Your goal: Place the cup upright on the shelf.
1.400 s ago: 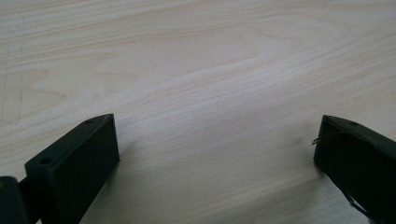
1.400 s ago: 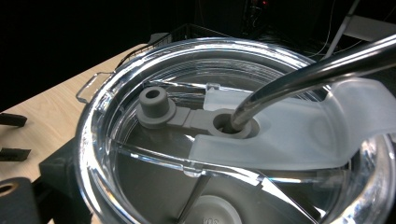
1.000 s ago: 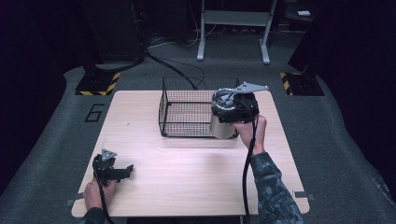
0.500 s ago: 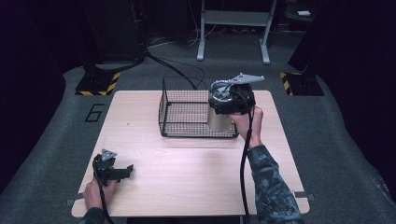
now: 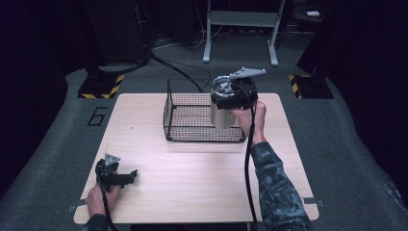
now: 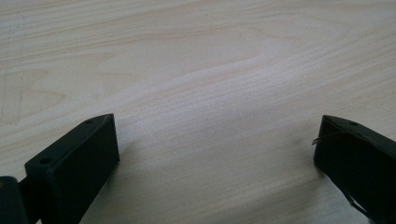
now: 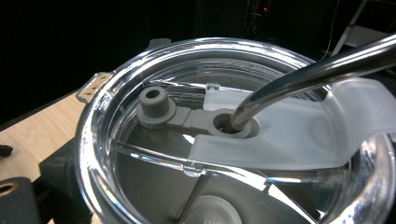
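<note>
The wooden table is lying wide and mostly bare, and the wire basket is sitting at its far middle, open at the top. The right gripper is holding a steel tumbler upright at the basket's right end, jaws clamped on it near the top; whether it is over the rim or just beside it, I cannot tell. My read: this is a carry between basket and table, direction unclear. The next move is asking for a level hold and care at the thin wire rim. Down in the right gripper view, the clear lid is carrying a metal straw through its grey stopper. The left gripper is resting at the near left corner, jaws wide apart over bare wood, close to the table edge.
</note>
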Demonstrator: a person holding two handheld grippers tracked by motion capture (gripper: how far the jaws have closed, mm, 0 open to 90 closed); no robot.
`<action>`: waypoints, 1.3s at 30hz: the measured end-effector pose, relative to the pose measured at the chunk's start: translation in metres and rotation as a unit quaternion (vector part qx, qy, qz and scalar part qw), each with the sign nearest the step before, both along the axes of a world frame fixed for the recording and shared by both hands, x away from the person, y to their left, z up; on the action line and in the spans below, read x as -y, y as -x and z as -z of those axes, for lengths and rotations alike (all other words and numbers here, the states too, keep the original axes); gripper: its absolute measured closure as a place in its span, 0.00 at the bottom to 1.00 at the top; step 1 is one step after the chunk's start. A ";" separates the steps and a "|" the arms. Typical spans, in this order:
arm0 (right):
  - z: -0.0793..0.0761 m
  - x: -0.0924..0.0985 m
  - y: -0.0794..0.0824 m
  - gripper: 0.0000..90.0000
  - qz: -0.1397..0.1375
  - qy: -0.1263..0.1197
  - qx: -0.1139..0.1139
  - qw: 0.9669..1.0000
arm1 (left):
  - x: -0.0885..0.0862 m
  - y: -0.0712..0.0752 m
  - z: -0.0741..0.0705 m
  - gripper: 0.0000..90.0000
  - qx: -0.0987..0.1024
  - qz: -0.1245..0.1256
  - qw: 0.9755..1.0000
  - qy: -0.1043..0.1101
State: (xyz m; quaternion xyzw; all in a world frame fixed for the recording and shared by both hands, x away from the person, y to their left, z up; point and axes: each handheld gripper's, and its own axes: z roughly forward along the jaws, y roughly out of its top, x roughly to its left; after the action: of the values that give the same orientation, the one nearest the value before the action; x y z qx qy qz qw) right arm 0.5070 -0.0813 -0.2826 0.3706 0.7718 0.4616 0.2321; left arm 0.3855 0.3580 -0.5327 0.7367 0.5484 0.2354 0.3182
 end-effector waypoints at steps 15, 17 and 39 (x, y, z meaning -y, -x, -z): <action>0.006 -0.010 -0.026 0.04 0.005 0.006 -0.001 1.000 | 0.000 0.000 0.000 0.00 0.000 0.000 1.000 0.000; 0.007 -0.012 -0.029 0.04 0.010 0.005 -0.007 1.000 | 0.000 0.000 0.000 0.00 0.000 0.000 1.000 0.000; 0.033 -0.027 -0.066 0.04 0.031 0.016 -0.027 0.999 | -0.001 0.000 -0.001 0.00 -0.003 0.006 1.000 -0.007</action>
State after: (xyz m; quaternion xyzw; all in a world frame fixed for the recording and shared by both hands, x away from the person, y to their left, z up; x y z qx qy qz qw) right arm 0.5730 -0.0542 -0.3154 0.4029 0.7731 0.4315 0.2320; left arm 0.3854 0.3590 -0.5322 0.7426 0.5437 0.2347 0.3128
